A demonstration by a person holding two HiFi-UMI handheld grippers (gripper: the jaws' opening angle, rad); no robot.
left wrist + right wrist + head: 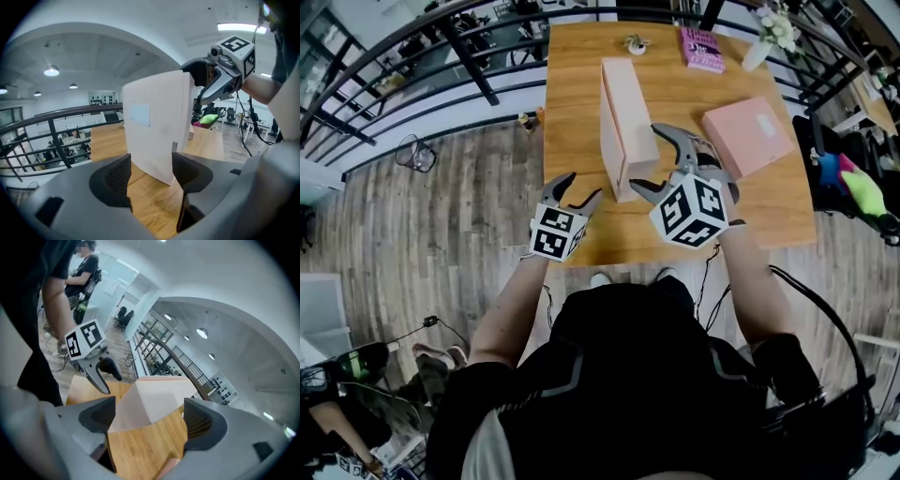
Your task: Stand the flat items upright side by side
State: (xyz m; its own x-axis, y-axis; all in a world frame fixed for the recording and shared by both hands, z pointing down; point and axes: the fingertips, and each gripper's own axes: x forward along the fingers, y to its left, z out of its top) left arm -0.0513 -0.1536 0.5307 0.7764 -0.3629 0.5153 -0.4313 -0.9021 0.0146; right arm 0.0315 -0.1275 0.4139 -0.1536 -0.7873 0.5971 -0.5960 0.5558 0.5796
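My left gripper (584,187) and right gripper (649,157) had their jaws spread, both just short of the upright pink box (626,127) on the table (572,75). The second pink box (748,136) lay flat, apart.

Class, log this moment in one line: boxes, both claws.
pale pink flat cardboard box: upright on wooden table | second pink flat box: lying flat | left claw: open, empty | right claw: open, empty

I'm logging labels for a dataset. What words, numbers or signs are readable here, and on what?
Nothing is legible.
Pink book: cover print too small to read.
Flat pink box: white label, blurred.
Upright box: pale label, no print readable.
Marker cubes: black-and-white square patterns, no words.
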